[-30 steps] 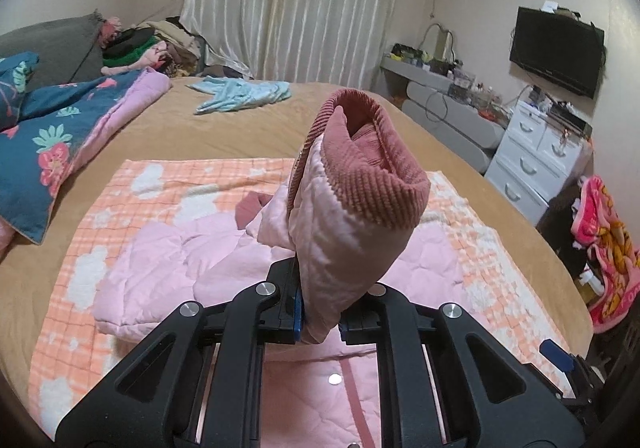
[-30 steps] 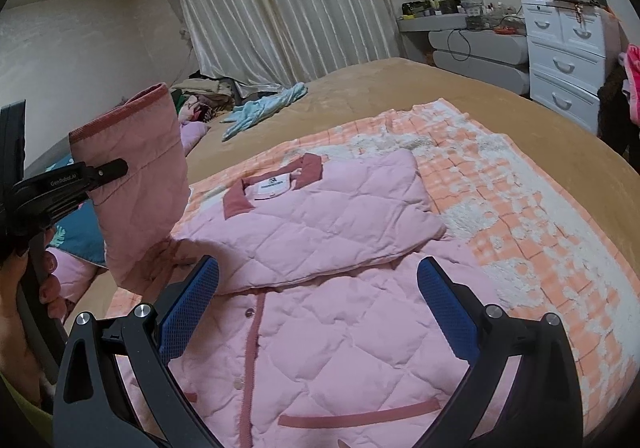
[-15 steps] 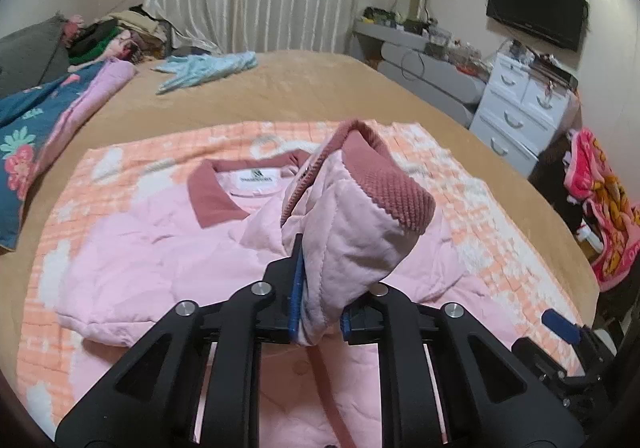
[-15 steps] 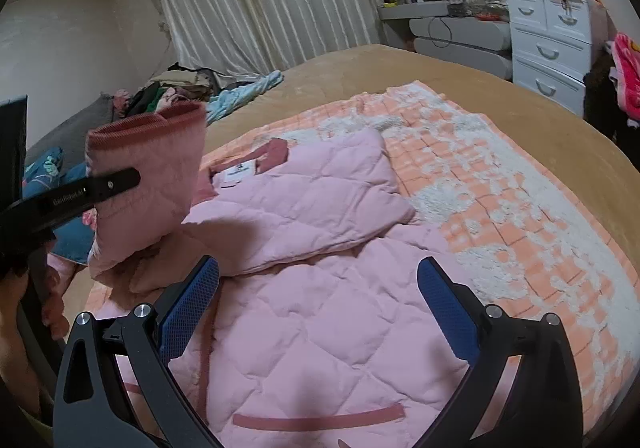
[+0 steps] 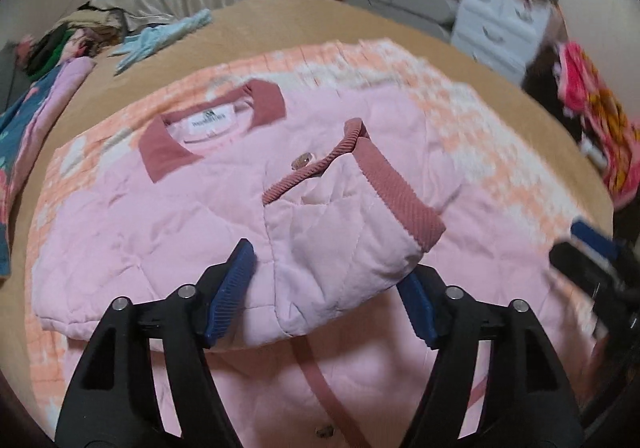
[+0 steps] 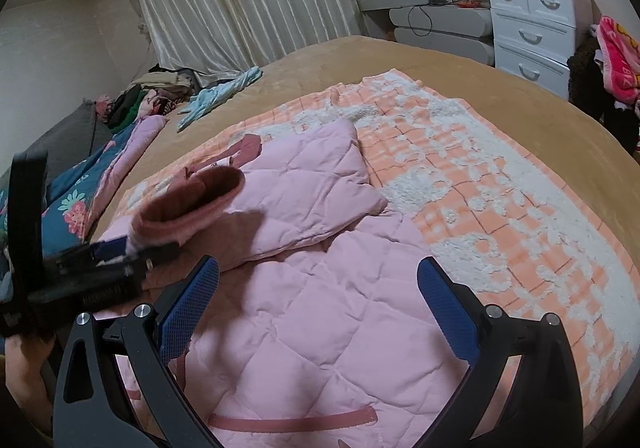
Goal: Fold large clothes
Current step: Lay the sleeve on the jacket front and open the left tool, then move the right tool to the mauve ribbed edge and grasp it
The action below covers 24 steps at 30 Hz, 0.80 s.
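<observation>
While both grippers hang over the bed, things stand as follows.

Jacket: pink quilted jacket (image 5: 132, 216) spread flat on an orange-and-white blanket (image 5: 472, 120) on the bed (image 6: 460, 80); collar (image 5: 164, 148) toward the far side, one side folded in over the front.

Sleeve: sleeve (image 5: 348, 240) with a dark-pink ribbed cuff (image 5: 400, 192) lies across the jacket's chest, cuff pointing away from the left camera.

Left gripper: left gripper (image 5: 328, 296) has its jaws spread wide, one blue pad on each side of the sleeve's near end; the right-hand pad is partly hidden by the fabric, and whether either pad touches it I cannot tell. It clamps nothing.

Right gripper: right gripper (image 6: 320, 312) is wide open, holding nothing, above the jacket's lower front.

Elsewhere: light-blue garment (image 6: 220, 96) farther up the bed; floral quilt (image 6: 68, 208) along its left edge; white drawers (image 6: 532, 28) by the wall.
</observation>
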Each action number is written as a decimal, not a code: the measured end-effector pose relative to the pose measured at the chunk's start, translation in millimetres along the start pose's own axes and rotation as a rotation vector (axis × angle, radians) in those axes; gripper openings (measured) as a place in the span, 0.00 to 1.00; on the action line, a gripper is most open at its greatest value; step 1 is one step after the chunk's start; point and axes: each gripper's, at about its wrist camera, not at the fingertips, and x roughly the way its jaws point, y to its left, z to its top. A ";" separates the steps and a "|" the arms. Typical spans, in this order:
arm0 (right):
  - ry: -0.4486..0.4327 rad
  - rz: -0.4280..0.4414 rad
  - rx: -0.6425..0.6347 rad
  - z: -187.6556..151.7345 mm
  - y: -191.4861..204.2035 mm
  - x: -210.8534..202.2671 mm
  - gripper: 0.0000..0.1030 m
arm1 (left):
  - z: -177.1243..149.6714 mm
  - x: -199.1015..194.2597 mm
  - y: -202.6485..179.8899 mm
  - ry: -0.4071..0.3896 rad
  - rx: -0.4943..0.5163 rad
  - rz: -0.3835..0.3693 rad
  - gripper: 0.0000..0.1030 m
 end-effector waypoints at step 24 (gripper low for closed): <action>0.126 0.059 -0.103 -19.1 72.0 39.2 0.96 | -42.6 -56.4 138.1 -0.042 -0.206 0.130 0.91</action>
